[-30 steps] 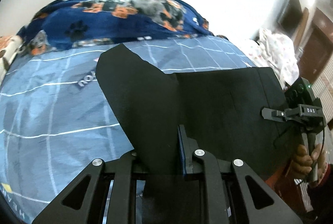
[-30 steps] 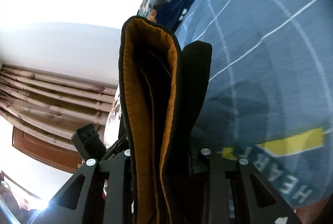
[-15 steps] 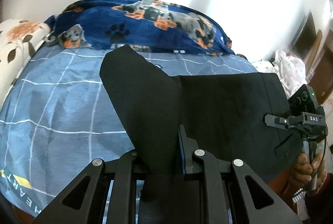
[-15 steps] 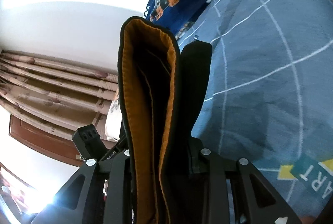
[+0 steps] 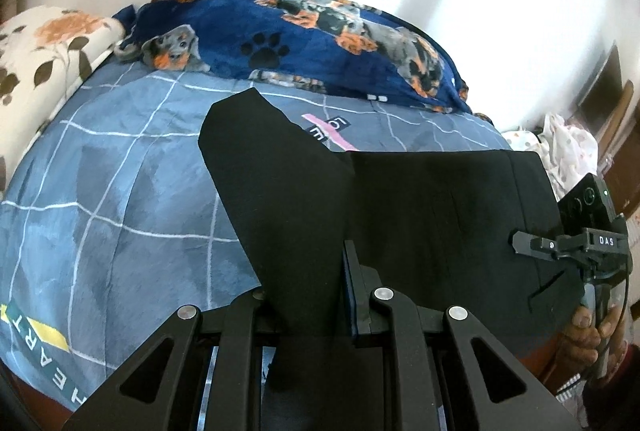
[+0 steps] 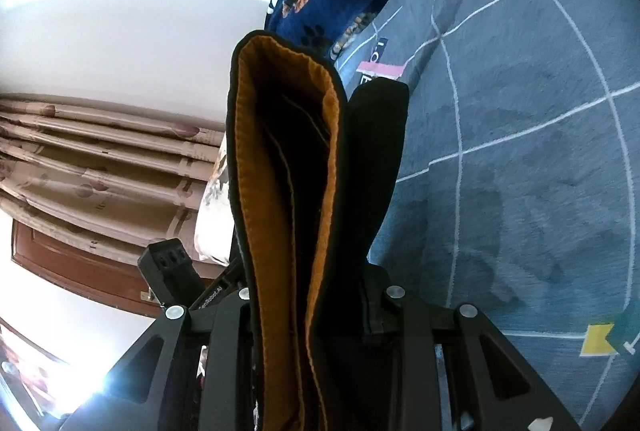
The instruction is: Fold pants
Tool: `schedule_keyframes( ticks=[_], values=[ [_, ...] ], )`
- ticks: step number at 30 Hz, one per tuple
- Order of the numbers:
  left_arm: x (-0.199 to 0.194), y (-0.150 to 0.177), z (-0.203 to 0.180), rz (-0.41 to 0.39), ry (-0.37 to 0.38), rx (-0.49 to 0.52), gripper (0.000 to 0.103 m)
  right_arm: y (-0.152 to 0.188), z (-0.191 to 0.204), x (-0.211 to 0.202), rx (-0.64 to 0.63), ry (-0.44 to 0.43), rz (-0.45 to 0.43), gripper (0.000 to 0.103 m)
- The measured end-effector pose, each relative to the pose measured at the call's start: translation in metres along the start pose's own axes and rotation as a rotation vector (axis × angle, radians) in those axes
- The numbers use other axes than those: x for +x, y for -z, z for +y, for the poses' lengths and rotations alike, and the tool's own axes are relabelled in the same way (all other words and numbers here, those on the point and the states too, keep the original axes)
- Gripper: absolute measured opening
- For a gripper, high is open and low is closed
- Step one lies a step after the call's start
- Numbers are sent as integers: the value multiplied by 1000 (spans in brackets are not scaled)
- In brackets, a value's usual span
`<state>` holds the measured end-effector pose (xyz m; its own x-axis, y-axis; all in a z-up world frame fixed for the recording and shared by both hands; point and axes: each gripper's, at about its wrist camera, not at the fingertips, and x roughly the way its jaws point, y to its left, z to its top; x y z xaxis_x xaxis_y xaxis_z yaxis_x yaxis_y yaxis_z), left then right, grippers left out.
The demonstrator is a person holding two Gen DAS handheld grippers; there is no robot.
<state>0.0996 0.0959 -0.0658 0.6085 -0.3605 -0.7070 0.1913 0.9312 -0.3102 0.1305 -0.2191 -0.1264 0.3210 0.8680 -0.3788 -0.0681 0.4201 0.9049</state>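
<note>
Our left gripper point(image 5: 310, 295) pinches a black fold of the pants point(image 5: 420, 215), and our right gripper point(image 6: 316, 303) clamps the orange-lined waistband point(image 6: 280, 171). The pants hang stretched between them above the blue checked bedsheet point(image 5: 120, 199). We should keep both ends level and taut, then lower evenly, we judge.

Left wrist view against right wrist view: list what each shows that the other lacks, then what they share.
Only the left wrist view shows the floral pillow and the right gripper clamping the far edge of the pants. Only the right wrist view shows the orange lining and the curtain. Both show the black pants, the blue checked sheet and the dog-print blanket.
</note>
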Motion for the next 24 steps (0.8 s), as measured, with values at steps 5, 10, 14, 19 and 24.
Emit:
schedule_keyframes(
  ticks=[5,10,14,19,24],
  values=[
    [-1,0,13,1,-5,-42,18,2,4,9,2,1,11,26],
    [-5,-2,25,-7,-24,-77,18,4,4,19,11,-6,26,26],
    [-12,-7,35,-16,-36,-101,18,3,7,30,10,-13,45,26],
    [-21,-18,44,-41,-72,-97,18,-5,15,44,-1,-35,58,26],
    [-24,-32,55,-58,-105,-93,18,-17,21,61,-11,-55,66,26]
  ],
)
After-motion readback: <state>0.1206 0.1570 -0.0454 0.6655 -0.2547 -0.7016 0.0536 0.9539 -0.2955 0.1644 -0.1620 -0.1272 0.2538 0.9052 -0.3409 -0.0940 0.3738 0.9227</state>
